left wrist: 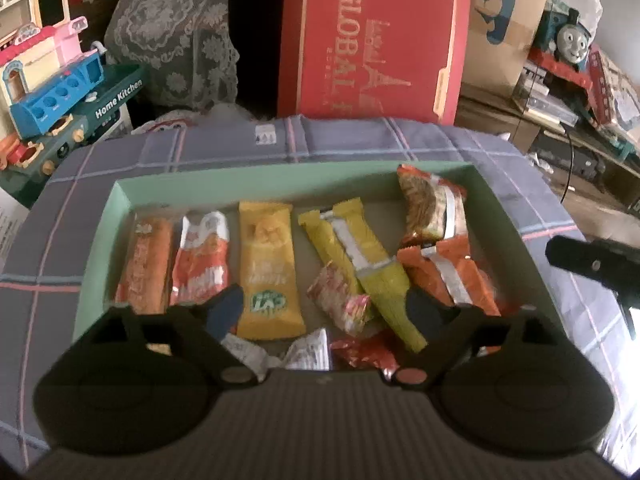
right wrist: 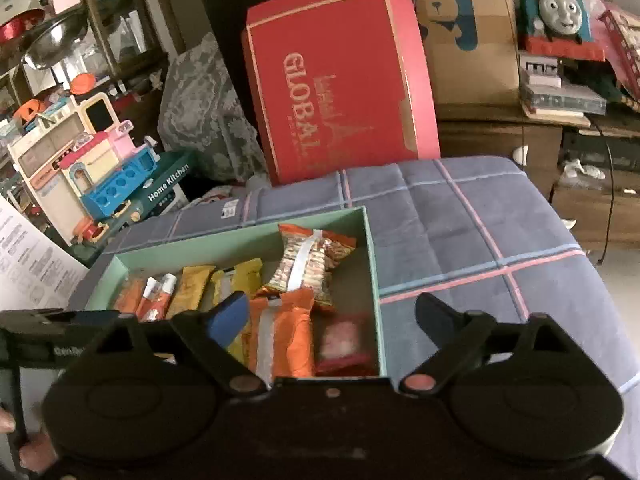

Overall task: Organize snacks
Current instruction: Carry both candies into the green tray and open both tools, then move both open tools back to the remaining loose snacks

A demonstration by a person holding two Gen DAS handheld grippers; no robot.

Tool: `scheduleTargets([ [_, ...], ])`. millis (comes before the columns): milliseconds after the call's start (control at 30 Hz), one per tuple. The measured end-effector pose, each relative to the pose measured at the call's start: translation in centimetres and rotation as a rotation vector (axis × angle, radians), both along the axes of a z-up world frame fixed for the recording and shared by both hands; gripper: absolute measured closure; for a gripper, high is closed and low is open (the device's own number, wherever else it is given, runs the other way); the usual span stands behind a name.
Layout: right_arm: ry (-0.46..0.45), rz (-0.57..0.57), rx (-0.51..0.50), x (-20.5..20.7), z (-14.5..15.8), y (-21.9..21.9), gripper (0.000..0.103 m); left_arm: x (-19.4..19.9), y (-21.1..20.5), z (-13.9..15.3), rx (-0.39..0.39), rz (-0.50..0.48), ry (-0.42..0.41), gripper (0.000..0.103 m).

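Observation:
A shallow green box (left wrist: 248, 176) lies on a checked blue-grey cloth and holds several snack packets. From left to right these are an orange bar (left wrist: 146, 260), an orange-white packet (left wrist: 202, 256), a yellow packet (left wrist: 268, 264), a yellow-green packet (left wrist: 360, 248) and an orange packet (left wrist: 452, 272), with a noodle-print packet (left wrist: 428, 204) behind. A small pink-red candy (left wrist: 340, 296) lies in the middle. My left gripper (left wrist: 324, 308) hangs open over the box's near side, gripping nothing. My right gripper (right wrist: 332, 312) is open too, above the box's right end (right wrist: 370, 248), over the orange packet (right wrist: 286, 332) and the candy (right wrist: 342, 344).
A red GLOBAL box (left wrist: 372, 40) stands behind the cloth, with a cardboard carton (right wrist: 472, 40) to its right. A toy kitchen (left wrist: 48, 80) is at the left and a toy train (right wrist: 560, 8) at the right. Bare cloth (right wrist: 500, 240) lies right of the green box.

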State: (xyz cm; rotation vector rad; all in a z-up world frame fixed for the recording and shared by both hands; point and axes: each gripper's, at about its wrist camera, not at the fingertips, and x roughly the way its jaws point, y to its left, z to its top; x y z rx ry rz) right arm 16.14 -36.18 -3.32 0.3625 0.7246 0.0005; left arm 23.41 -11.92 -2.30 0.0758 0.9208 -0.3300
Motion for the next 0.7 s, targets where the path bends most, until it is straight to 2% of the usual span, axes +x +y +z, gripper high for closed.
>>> scheduleTargets([
  [67,0.001,-0.003,-0.005,-0.2,0.0,0.1,0.002,-0.4,0.1,-0.2,0.005,-0.002,0.005,0.009],
  [133,-0.001,-0.009,-0.005,-0.6,0.1,0.2,0.000,-0.8,0.3,-0.2,0.007,0.000,0.013,0.005],
  [467,0.020,0.028,0.053,-3.1,1.3,1.5,0.000,-5.0,2.5,2.1,0.006,0.006,-0.025,0.000],
  [700,-0.007,0.072,0.034,-6.6,2.6,4.5,0.000,-9.7,6.1,2.9,-0.001,0.042,-0.025,0.000],
])
